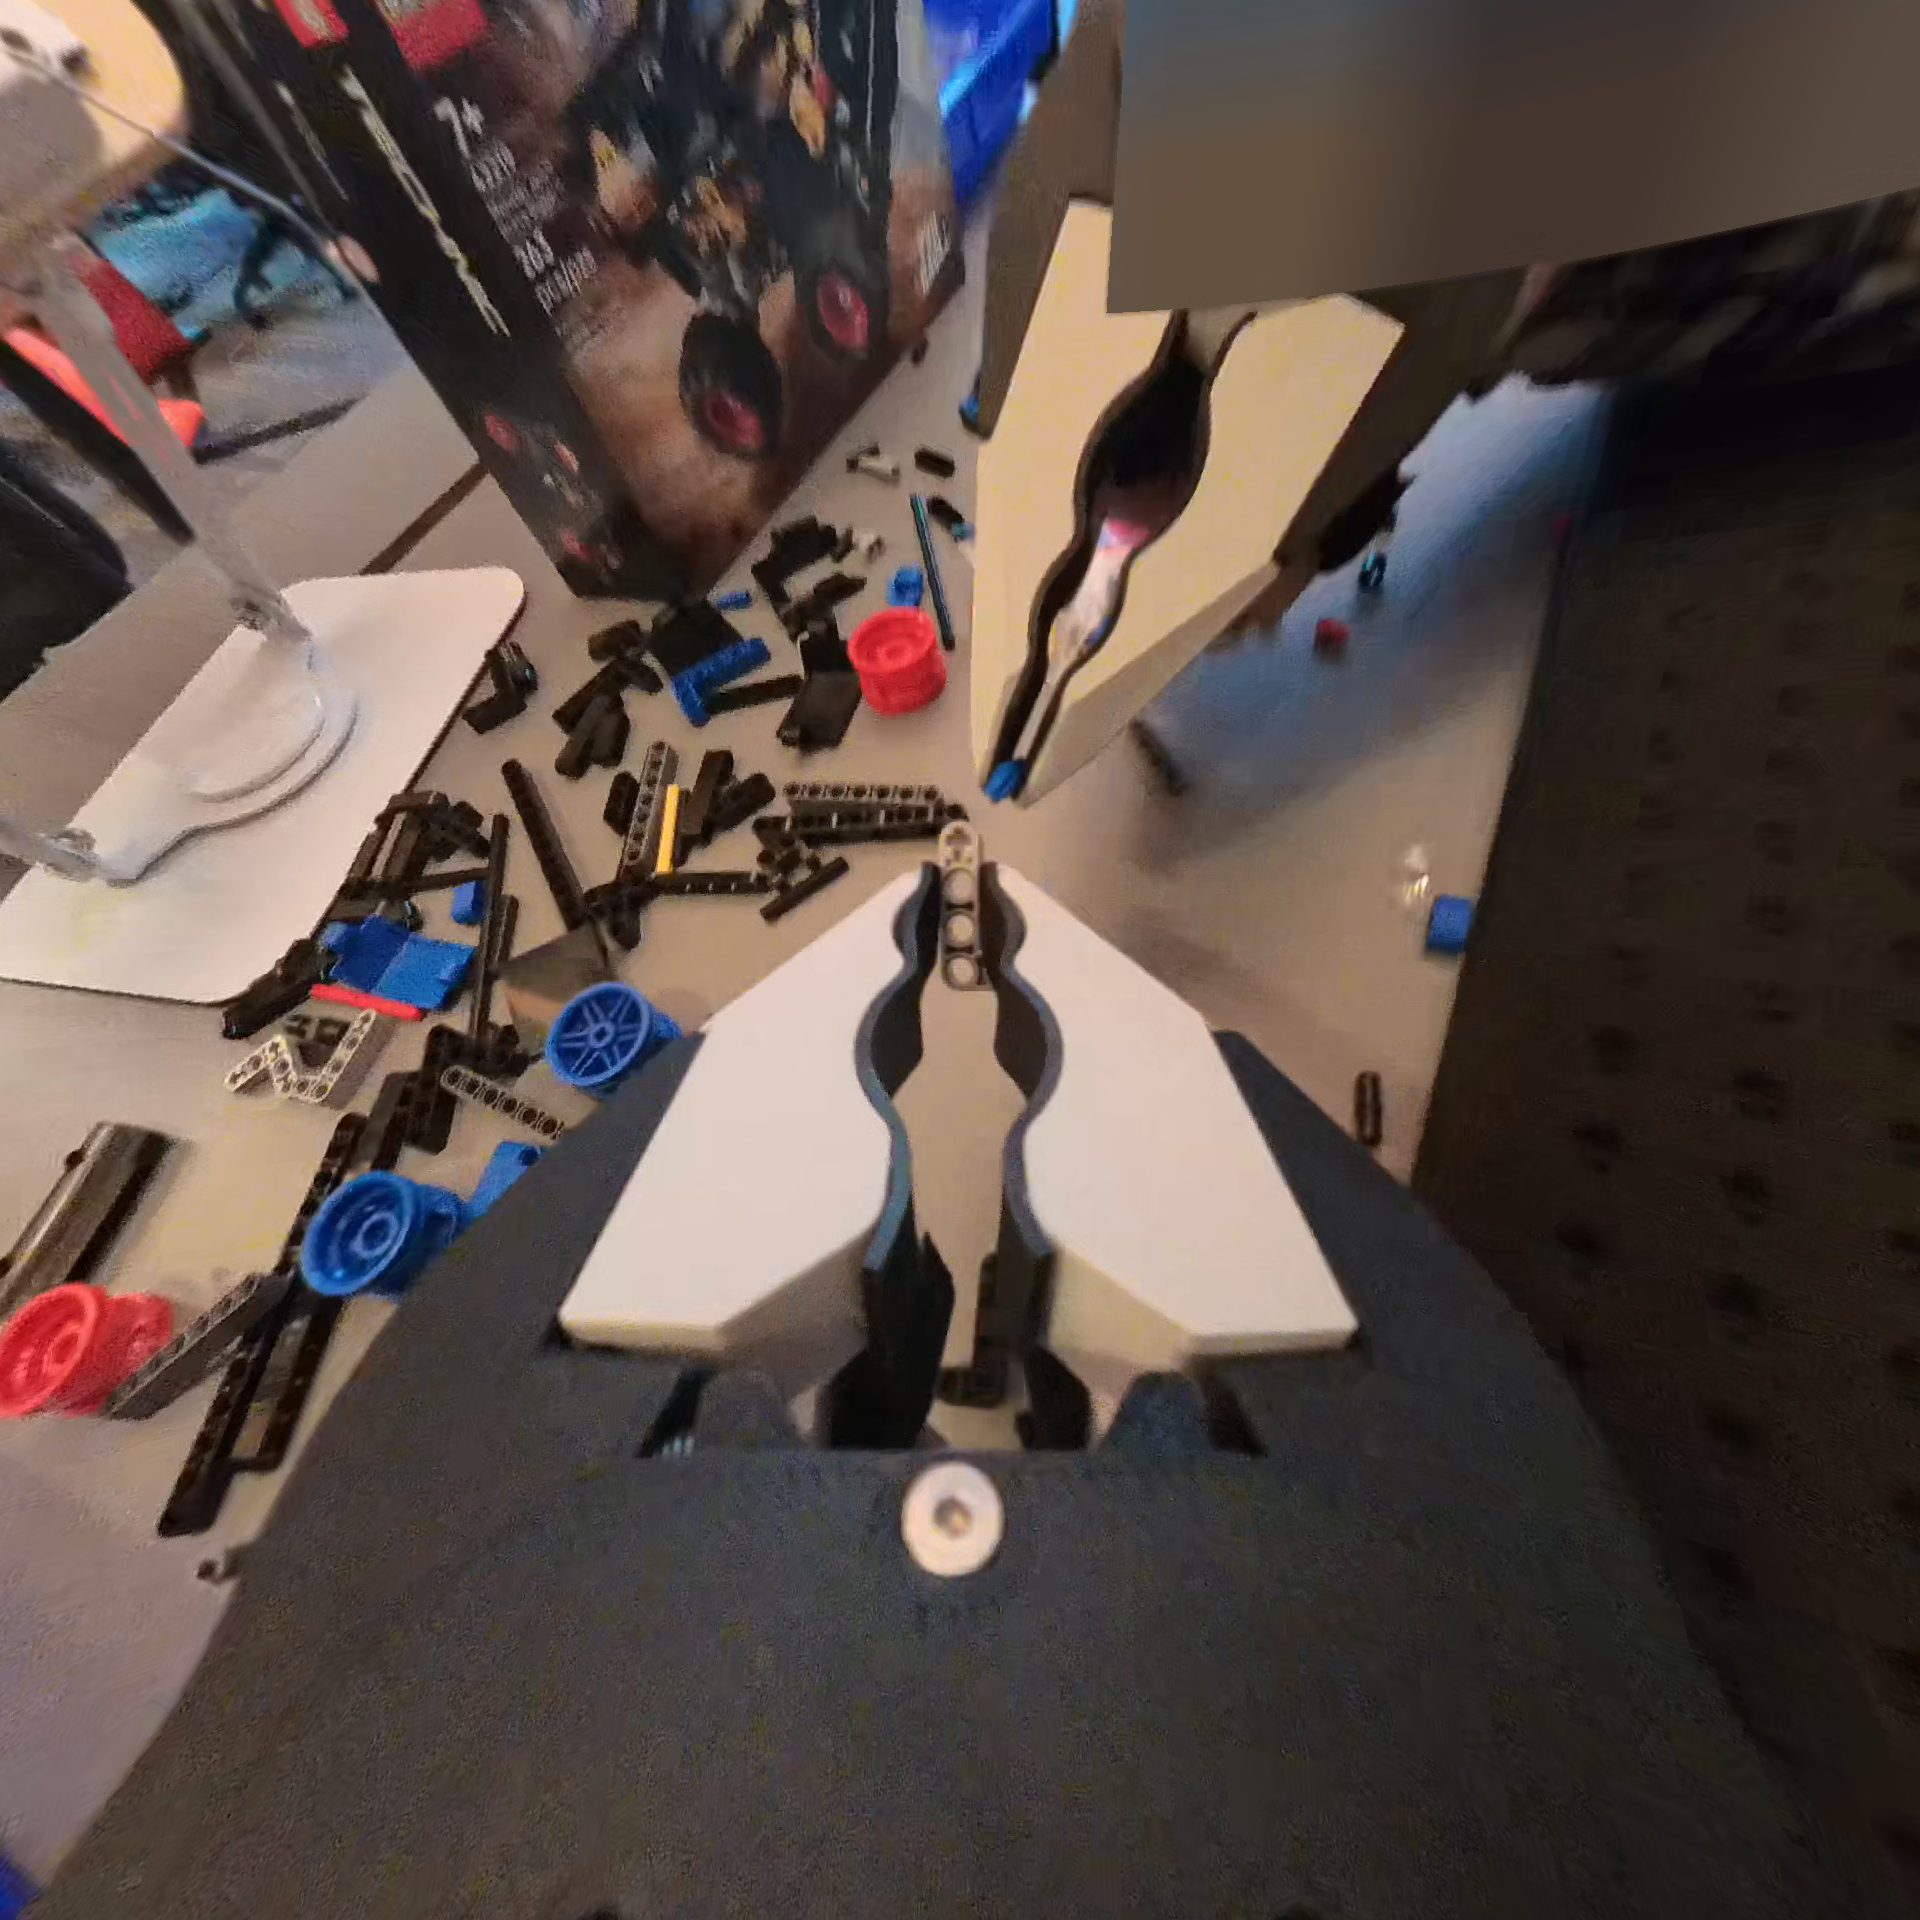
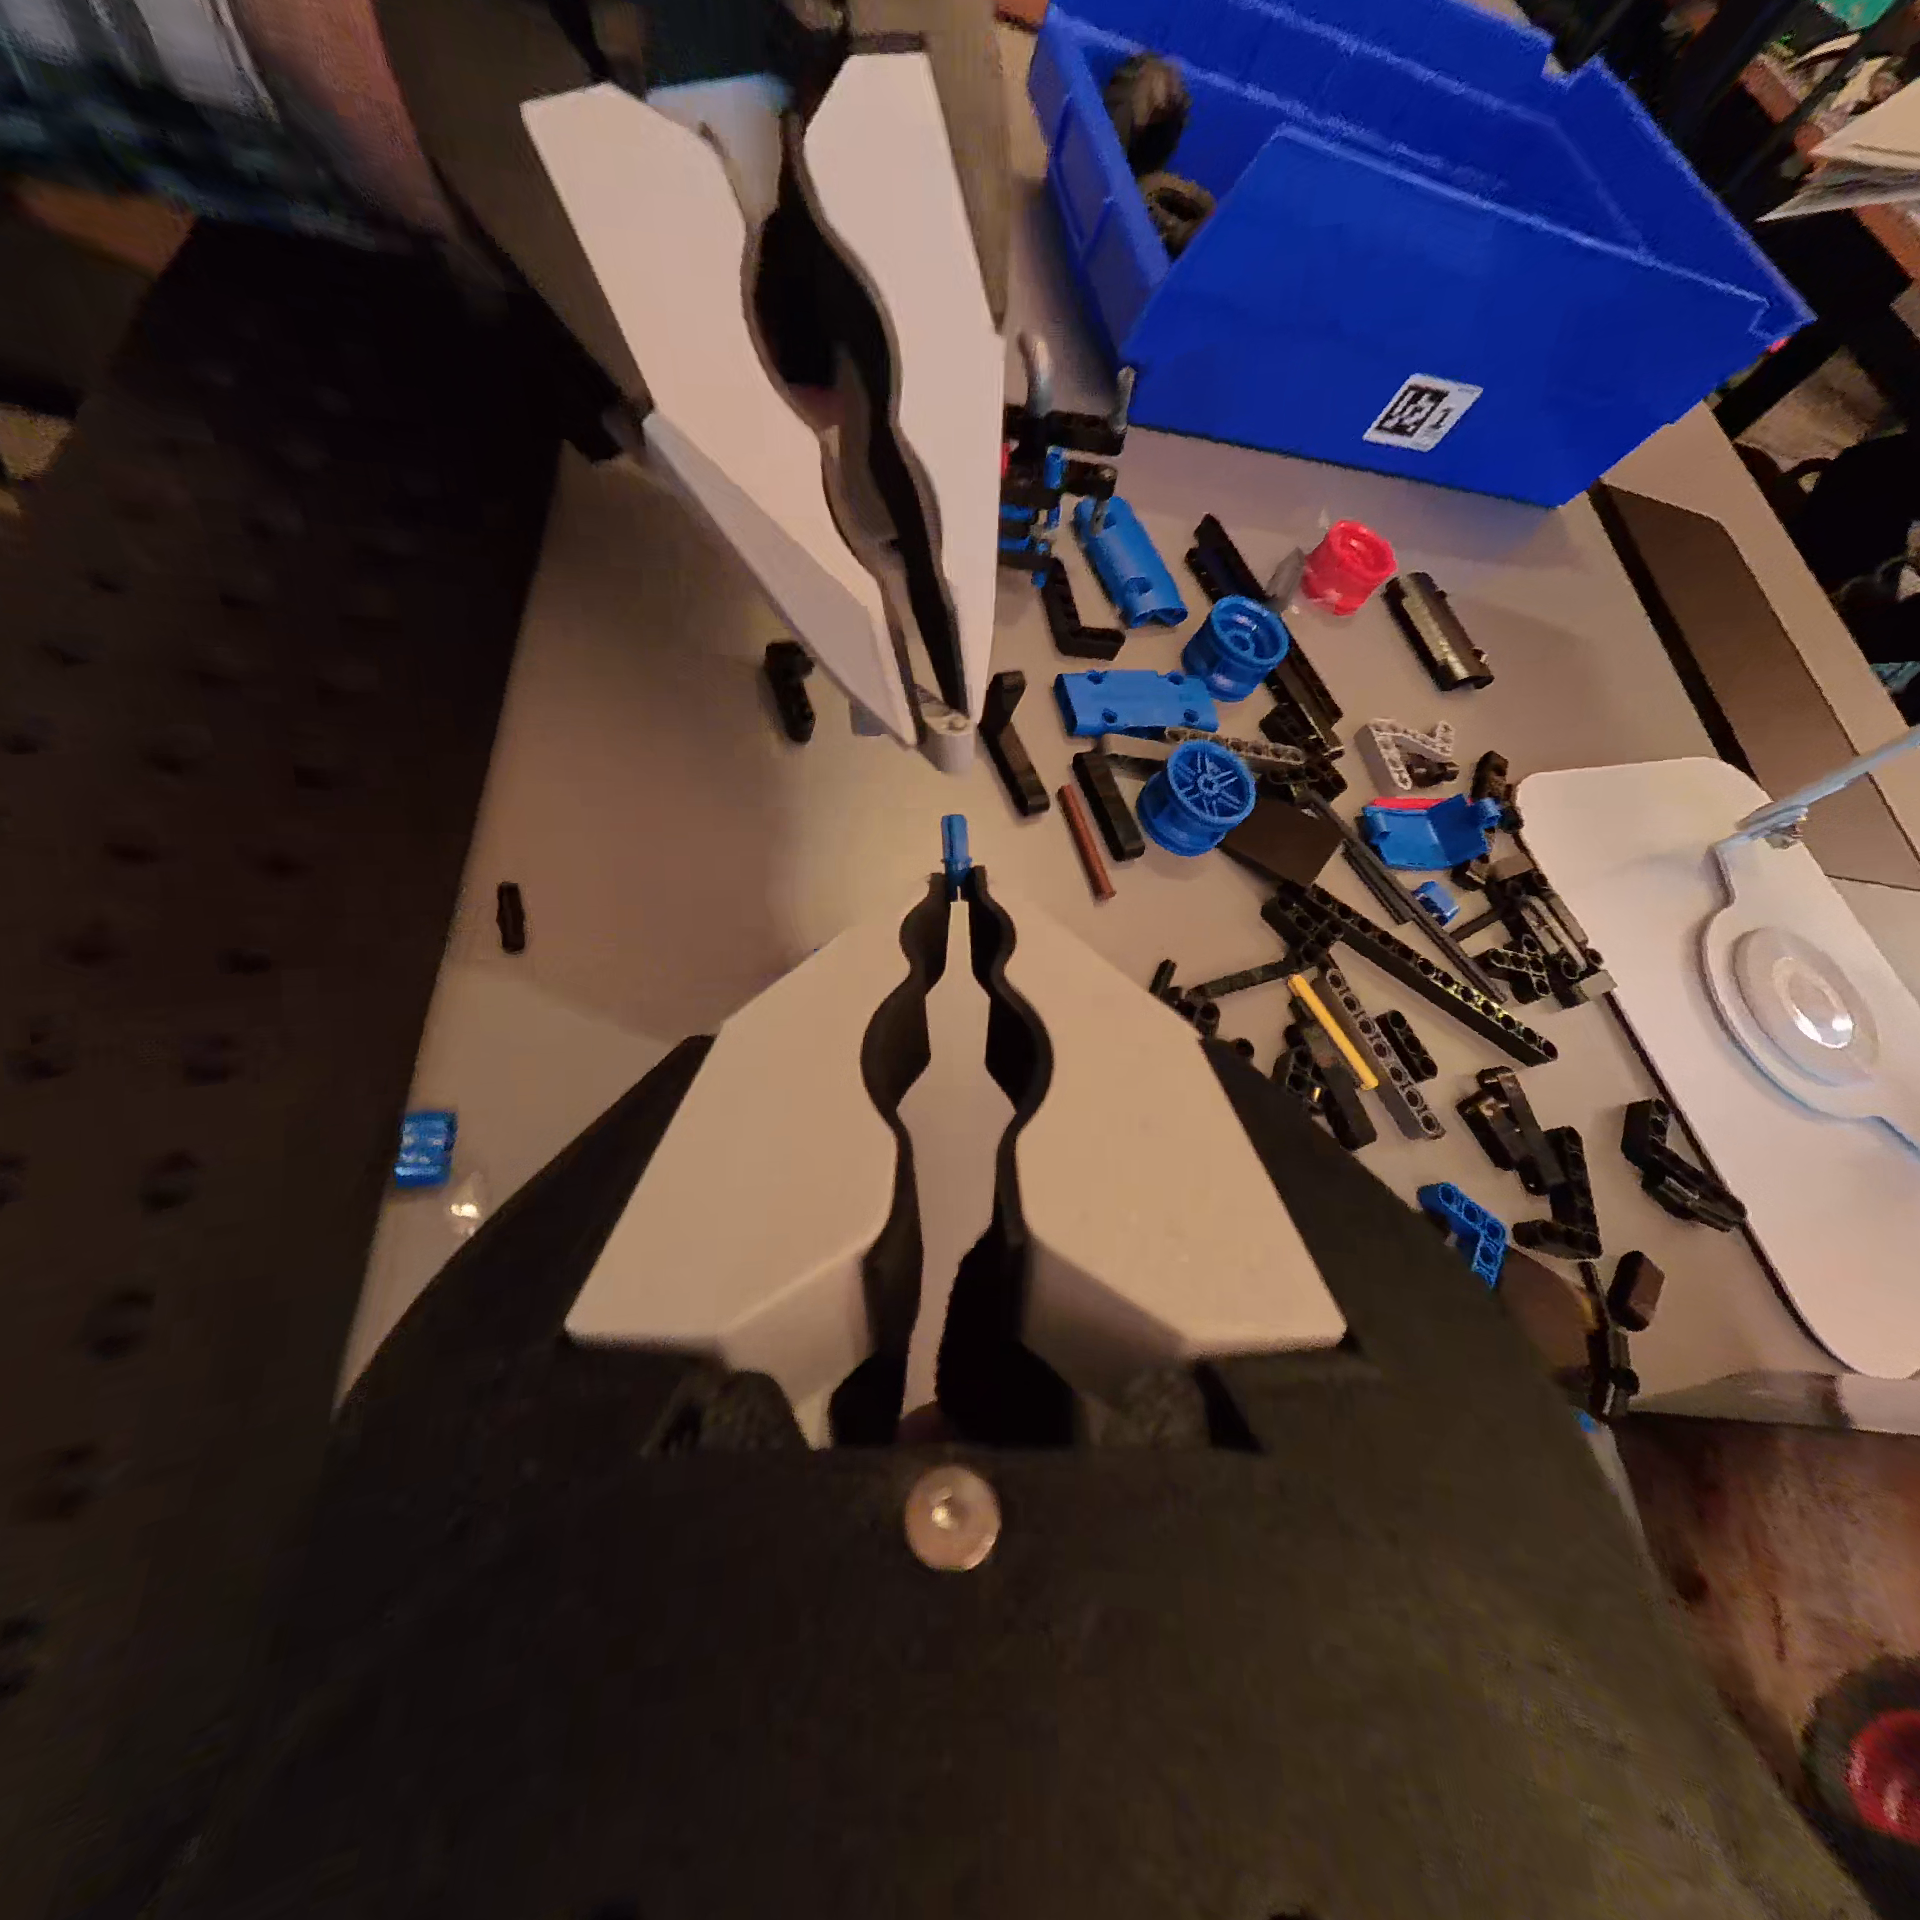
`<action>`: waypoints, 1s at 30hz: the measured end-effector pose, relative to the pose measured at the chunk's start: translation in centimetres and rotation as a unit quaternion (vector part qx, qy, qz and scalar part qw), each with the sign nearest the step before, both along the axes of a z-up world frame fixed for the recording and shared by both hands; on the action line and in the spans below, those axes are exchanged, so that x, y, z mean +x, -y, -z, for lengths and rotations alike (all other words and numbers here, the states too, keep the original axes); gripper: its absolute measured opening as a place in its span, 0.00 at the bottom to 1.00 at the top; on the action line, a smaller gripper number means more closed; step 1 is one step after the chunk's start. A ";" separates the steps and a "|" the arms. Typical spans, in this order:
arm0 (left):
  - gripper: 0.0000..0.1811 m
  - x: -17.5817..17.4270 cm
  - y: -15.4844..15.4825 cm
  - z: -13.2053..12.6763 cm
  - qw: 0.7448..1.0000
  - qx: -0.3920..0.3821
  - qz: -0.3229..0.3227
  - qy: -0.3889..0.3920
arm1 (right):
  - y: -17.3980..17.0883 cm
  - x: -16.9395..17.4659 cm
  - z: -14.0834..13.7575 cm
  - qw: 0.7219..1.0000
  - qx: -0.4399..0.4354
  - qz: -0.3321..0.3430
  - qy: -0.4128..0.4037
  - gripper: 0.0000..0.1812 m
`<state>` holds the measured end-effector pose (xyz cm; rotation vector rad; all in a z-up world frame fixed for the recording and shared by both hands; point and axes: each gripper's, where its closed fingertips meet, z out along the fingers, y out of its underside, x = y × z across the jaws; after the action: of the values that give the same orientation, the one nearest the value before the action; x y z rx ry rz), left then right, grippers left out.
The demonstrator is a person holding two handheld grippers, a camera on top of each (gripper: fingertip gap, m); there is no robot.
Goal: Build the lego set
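Left wrist view shows your left gripper [image 1: 958, 878] clamped on a grey holed beam [image 1: 960, 906], its far end poking past the tips. Your right gripper [image 2: 954, 883] pinches a blue pin [image 2: 954, 844] (tip protruding), just apart from the beam above the grey table [image 2: 644, 831]. Loose pieces [image 1: 644, 831] blur; their shapes are hard to make out.

Print on set box [image 1: 665, 291] — sticker on blue bin [image 2: 1421, 414].

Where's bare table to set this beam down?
Bare table lies below both grippers, between the table's dark edge and the loose parts pile, with only a few small stray pieces. Crowded: the pile out to the white stand base and blue bin.
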<state>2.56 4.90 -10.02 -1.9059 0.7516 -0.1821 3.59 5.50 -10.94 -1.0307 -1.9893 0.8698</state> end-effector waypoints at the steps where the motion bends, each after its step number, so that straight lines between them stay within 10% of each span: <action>1: 0.03 0.2 0.0 -0.6 1.000 0.013 0.003 0.020 | 0.0 -0.1 -0.4 1.000 -0.012 0.004 -0.005 0.01; 17: 0.03 0.9 -0.2 -2.0 0.996 0.040 0.017 0.076 | 0.3 -0.4 -2.3 0.999 0.009 0.018 -0.045 0.01; 30: 0.03 1.1 0.1 -1.1 0.997 -0.008 0.030 0.066 | -0.1 -0.4 -1.9 0.957 0.283 0.007 -0.061 0.01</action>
<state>3.71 4.81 -8.91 -1.8684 0.7202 -0.3493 3.16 5.61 -9.01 -0.6403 -1.9509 0.3034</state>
